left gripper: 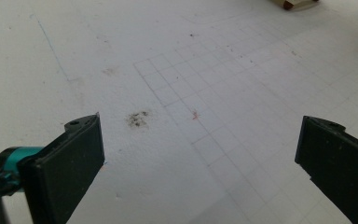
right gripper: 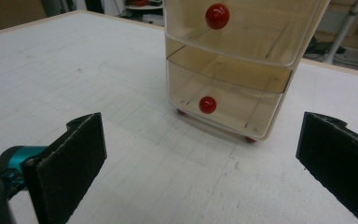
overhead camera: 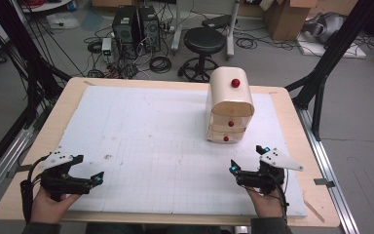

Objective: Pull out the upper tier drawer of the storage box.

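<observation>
Right gripper view: wide-open right tool (right gripper: 200,154) faces a drawer unit (right gripper: 242,70).

the drawer unit (right gripper: 235,65) is cut off by the top edge in the right gripper view; in the left gripper view just its foot (left gripper: 293,3) shows.

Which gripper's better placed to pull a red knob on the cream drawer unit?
Right, probably. The right gripper sits just in front of the cream plastic drawer unit with red ball knobs, jaws open and facing its bottom knob. The left gripper is at the far side, facing bare white foam board.
</observation>
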Demonstrator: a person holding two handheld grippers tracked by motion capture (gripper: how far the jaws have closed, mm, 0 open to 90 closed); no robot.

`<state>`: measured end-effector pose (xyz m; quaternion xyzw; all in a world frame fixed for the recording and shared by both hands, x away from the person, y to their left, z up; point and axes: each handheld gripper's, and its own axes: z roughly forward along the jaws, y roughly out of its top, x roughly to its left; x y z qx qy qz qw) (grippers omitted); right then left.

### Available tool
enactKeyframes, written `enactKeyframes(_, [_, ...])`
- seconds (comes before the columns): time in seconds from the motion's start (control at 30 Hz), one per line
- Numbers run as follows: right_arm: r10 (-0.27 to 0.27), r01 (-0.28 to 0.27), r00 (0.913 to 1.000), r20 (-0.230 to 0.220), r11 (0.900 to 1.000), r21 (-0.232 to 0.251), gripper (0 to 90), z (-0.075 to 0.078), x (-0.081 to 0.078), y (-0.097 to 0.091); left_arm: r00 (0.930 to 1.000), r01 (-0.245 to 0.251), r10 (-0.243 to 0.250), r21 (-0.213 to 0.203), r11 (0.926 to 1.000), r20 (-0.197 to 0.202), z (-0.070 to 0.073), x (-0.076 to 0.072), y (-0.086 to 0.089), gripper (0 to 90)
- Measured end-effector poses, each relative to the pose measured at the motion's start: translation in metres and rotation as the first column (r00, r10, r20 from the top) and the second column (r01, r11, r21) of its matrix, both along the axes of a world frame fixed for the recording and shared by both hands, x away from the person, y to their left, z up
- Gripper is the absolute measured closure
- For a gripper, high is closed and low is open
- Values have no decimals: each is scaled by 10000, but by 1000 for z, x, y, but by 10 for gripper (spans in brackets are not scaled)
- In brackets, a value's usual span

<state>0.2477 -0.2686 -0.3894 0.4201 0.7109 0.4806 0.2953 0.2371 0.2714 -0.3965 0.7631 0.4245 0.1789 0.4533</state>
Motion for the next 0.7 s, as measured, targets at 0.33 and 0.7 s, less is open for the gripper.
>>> enactKeyframes(0.33, [-953,948,9949,339,9954,147,56,4,10,20,10000,17,-17,-14,10000,41,1,-1,1,17])
enactKeyframes(0.7, [-1644,1605,9823,900,9858,493,161,13,24,36,10000,-3,3,0,10000,-12,1,0,1,17])
